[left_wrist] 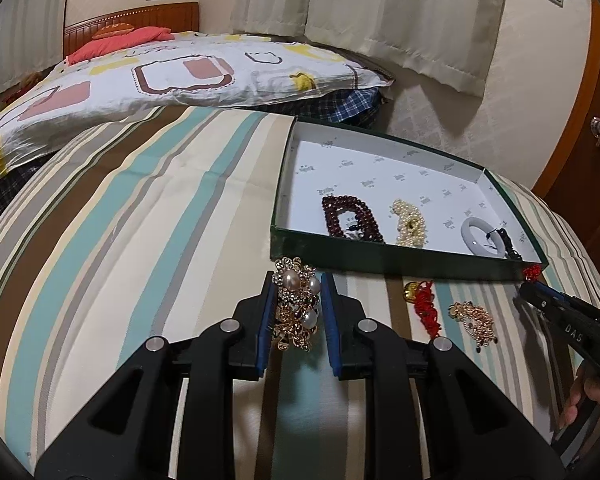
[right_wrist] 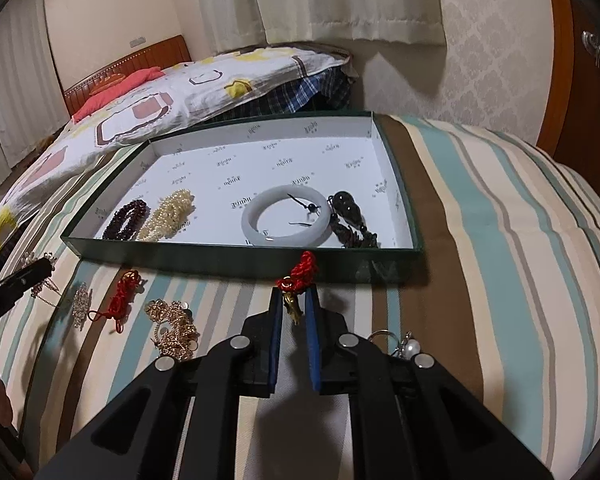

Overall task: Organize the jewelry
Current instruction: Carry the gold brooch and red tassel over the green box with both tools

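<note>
Broadly, a striped cloth (left_wrist: pixel 140 220) in cream, teal and brown covers the surface, with a bed (left_wrist: pixel 172 68) and curtains (left_wrist: pixel 400 12) behind it. On the cloth sits a shallow green box (right_wrist: pixel 236 258) with a white printed lining. Inside lie, left to right, dark red beads (right_wrist: pixel 125 219), a pearl strand (right_wrist: pixel 168 213), a white bangle (right_wrist: pixel 286 216) and a dark beaded piece (right_wrist: pixel 350 216) touching the bangle's right side.

On the cloth, just in front of the box, lie a red cord charm (left_wrist: pixel 423 306) and a gold chain piece (left_wrist: pixel 474 320), close together.

The left claw (left_wrist: pixel 298 294) is closed partway on a pearl brooch (left_wrist: pixel 298 306), held between its blue pads near the box's front left corner. The right claw (right_wrist: pixel 294 300) is nearly closed, gripping a red knot charm (right_wrist: pixel 300 272) with a gold pendant, close to the box's front wall. Beside the right claw's arm, a ring (right_wrist: pixel 380 336) and pearl (right_wrist: pixel 414 347) peek out.
</note>
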